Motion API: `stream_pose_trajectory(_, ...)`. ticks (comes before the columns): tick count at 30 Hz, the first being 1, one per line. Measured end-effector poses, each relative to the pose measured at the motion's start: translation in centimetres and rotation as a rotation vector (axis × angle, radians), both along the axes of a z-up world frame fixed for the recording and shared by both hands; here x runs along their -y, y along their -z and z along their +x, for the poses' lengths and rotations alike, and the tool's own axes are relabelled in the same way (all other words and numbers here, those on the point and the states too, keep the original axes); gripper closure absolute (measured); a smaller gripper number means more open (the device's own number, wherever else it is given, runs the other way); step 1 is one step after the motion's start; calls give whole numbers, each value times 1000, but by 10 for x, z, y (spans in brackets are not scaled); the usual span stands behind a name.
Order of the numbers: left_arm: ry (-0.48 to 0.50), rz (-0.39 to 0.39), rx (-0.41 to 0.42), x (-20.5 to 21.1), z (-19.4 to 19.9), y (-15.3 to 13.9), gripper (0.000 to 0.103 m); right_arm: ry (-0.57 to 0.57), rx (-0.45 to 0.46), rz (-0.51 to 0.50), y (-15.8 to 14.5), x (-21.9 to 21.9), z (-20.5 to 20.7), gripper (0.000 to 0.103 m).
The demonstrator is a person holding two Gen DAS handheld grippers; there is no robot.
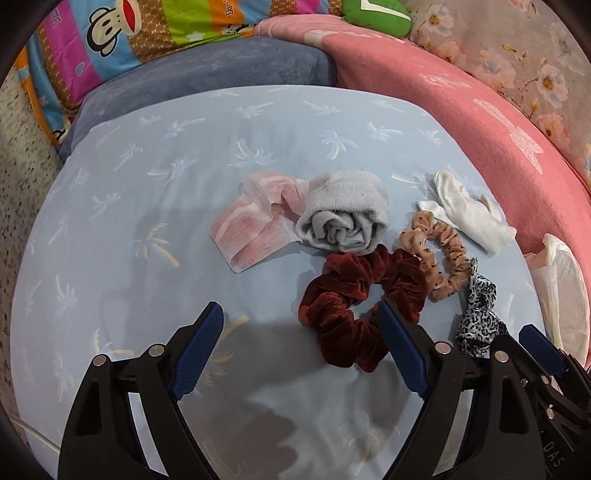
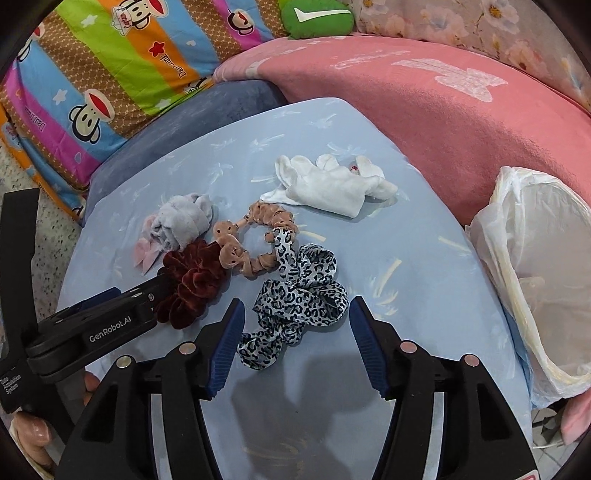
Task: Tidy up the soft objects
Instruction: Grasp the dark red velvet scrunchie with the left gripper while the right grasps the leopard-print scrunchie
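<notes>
Both grippers hang low over the bed with their blue-padded jaws spread wide and nothing between them. The left gripper (image 1: 301, 345) sits over bare sheet, and its right-hand finger pad just meets the edge of the dark red velvet scrunchie (image 1: 360, 306), which lies ahead and slightly to that side. The right gripper (image 2: 297, 345) straddles the near end of the leopard-print scrunchie (image 2: 299, 299), whose loose tails spill back between the open fingers without either pad touching the fabric, as far as I can tell.

Beyond the velvet one, from the left gripper, a rolled grey sock (image 1: 345, 216) rests against a crumpled pink sock (image 1: 255, 221) further to the left. Off to the right of those is a tan dotted scrunchie (image 1: 437, 254), touching the velvet one and overlapped by the leopard-print band, and past it a white sock (image 1: 467, 212) lies by itself.

All of this lies on a pale blue sheet (image 1: 147, 206) printed with faint palm trees, stretched over a blue-grey cushion (image 1: 207, 70). A pink blanket (image 2: 443, 110) is bunched up far ahead and to the right, with a green plush cushion (image 2: 316, 18) at the back. A bright striped quilt (image 2: 110, 74) with cartoon monkey faces sits far left. To the right gripper's right stands a bin with a white plastic liner (image 2: 535, 266). Speckled flooring (image 1: 22, 177) shows beyond the bed's left edge.
</notes>
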State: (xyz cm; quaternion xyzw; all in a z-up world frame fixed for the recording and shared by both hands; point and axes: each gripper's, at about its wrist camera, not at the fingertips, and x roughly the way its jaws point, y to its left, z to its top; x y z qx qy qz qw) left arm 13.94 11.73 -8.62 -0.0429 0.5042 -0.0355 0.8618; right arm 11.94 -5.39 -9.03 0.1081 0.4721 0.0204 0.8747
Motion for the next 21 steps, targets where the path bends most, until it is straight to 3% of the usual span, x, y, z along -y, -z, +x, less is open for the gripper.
stream_pose_trajectory(4, -4, -27, -25, -1, 4, 9, 23, 4, -15, -9, 8, -2, 7, 45)
stream_pose_trajectory(8, -1, -42, -39, 0, 5, 13, 32, 10, -44, -15, 19, -1, 10, 46)
stream_pose_trajectory(10, 11, -48, -34, 2, 3, 13, 39, 9, -58, -13, 24, -1, 11, 53)
stream_pose_trajectory(12, 28, -49, -31, 5, 2, 12, 48, 9, -53, -34, 26, -2, 9, 67)
stream_pose_trajectory(15, 61, -60, -34, 13, 1, 10, 70, -10, -64, -34, 26, -2, 8, 85)
stream_pose_trajectory(17, 76, -78, -39, 16, -1, 9, 80, -14, -68, -26, 25, -1, 6, 88)
stream_pose_trajectory(21, 101, -107, -37, 20, -8, 2, 84, -9, -52, -1, 17, 4, -3, 92)
